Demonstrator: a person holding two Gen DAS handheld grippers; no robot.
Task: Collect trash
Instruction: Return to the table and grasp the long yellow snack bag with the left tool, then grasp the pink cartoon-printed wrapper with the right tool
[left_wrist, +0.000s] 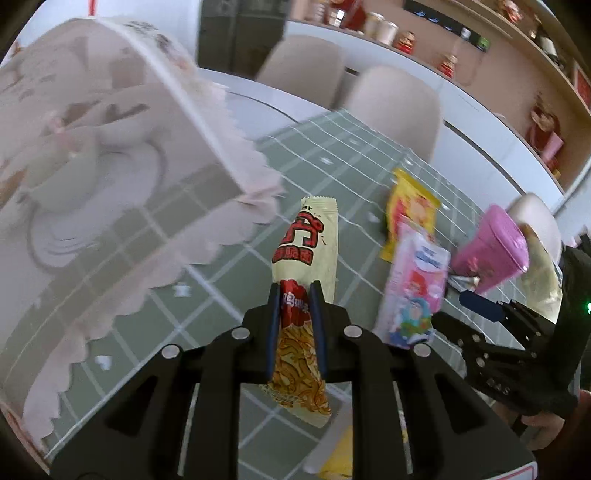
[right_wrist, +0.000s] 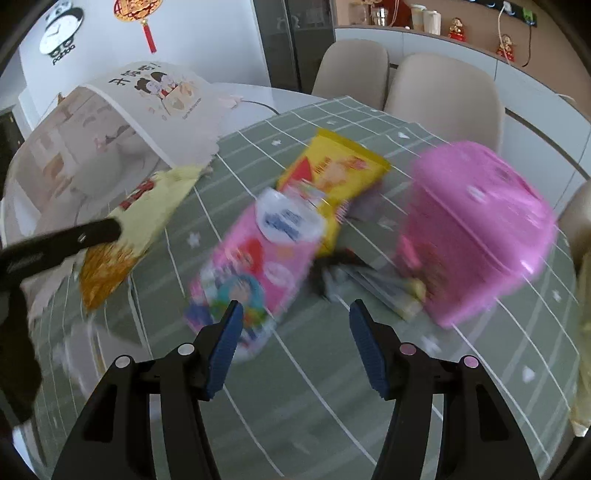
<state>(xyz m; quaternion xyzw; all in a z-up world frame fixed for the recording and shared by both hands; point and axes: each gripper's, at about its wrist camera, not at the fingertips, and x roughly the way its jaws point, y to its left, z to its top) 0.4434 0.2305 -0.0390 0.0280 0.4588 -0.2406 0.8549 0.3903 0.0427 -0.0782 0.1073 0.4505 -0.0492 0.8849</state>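
Observation:
My left gripper (left_wrist: 295, 291) is shut on a cream and red snack wrapper (left_wrist: 308, 251), pinched near its lower half; the same wrapper (right_wrist: 147, 218) shows at the left of the right wrist view with a left finger on it. A pink snack packet (left_wrist: 413, 288) (right_wrist: 258, 258), a yellow packet (left_wrist: 410, 210) (right_wrist: 332, 170) and a tipped pink cup (left_wrist: 491, 251) (right_wrist: 476, 229) lie on the green checked tablecloth (right_wrist: 295, 398). My right gripper (right_wrist: 293, 314) is open, just short of the pink packet, nothing between its fingers. It appears at the right edge of the left view (left_wrist: 476, 299).
A large white paper bag with cartoon print (left_wrist: 110, 147) (right_wrist: 122, 122) lies open on its side at the left, its mouth next to the held wrapper. Beige chairs (right_wrist: 443, 88) stand behind the table. A cream wrapper (right_wrist: 583, 350) lies at the right edge.

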